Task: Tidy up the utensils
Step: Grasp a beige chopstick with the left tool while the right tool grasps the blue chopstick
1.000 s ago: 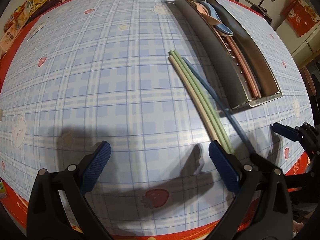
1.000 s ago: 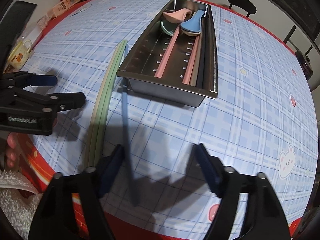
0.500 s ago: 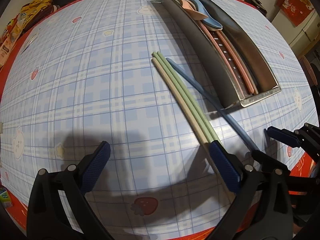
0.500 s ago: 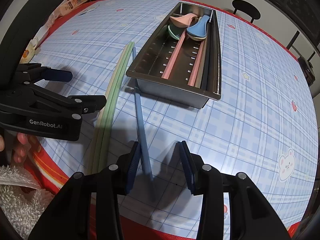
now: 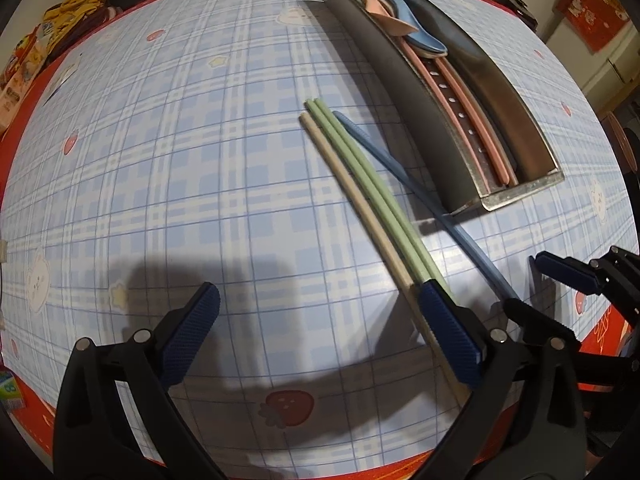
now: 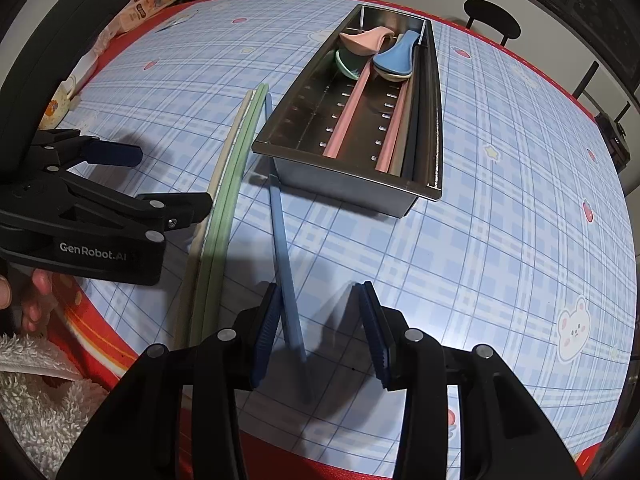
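between the right gripper [image 6: 318, 330] fingers lies the near end of the blue chopstick [image 6: 280, 240], just beside the left pad, the right pad apart from it; whether the left pad touches it i cannot tell. the left gripper [image 5: 320, 340] stands wide apart, its right pad over the green chopsticks [image 5: 372, 188] and beige chopstick [image 5: 348, 192] near the table's [image 5: 160, 160] front edge. beyond sits the steel tray [image 6: 434, 128], holding pink chopsticks [image 6: 348, 116] and spoons [image 6: 394, 56].

Checked tablecloth [image 6: 500, 240], black chair [image 6: 492, 20], white towel [image 6: 36, 408]
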### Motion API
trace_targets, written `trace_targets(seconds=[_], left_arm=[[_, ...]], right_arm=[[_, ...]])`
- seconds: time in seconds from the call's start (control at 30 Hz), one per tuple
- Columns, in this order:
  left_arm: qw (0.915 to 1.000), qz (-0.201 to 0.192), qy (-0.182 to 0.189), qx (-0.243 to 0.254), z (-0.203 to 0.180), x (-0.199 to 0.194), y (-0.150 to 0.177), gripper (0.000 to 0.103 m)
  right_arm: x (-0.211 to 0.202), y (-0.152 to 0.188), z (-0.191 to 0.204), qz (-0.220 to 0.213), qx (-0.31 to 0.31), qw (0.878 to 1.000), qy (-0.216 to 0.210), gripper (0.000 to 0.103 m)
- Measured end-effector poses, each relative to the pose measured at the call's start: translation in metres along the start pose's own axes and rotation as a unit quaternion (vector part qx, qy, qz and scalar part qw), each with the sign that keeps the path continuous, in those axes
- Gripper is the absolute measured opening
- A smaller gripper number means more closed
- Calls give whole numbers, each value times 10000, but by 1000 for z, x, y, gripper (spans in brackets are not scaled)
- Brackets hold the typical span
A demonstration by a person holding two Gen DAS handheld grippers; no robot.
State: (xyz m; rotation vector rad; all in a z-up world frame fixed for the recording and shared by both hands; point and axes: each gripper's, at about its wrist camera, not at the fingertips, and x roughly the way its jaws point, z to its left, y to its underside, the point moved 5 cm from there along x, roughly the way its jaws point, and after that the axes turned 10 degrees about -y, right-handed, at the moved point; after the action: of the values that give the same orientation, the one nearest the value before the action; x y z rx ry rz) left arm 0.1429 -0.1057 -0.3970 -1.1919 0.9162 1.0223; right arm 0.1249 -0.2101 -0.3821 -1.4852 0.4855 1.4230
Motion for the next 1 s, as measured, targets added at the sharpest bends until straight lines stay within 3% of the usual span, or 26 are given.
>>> trace_targets(seconds=[0.47, 0.57, 0.63, 0.87, 0.93, 1.0], left_arm=[[9989, 339, -201, 262, 7, 7, -7, 97], [9990, 313, -173, 280, 12, 6, -5, 92], [9987, 229, -132, 446, 15, 3, -3, 80], [9977, 90, -81, 666, 28, -5, -1, 53], [9976, 39, -75, 684, 35, -5, -2, 35], [9975, 9, -74, 696, 42, -6, -2, 26]], right_arm=[[0, 1, 1, 20, 33, 10000, -4, 42], [0, 1, 0, 55, 43, 10000, -3, 41], [1, 1, 0, 84, 35, 10000, 6, 41], [6, -6, 9, 114, -251, 9996, -58, 39], [8, -10, 15, 103, -375, 9992, -97, 38], [9, -13, 19, 77, -479, 9987, -126, 34]])
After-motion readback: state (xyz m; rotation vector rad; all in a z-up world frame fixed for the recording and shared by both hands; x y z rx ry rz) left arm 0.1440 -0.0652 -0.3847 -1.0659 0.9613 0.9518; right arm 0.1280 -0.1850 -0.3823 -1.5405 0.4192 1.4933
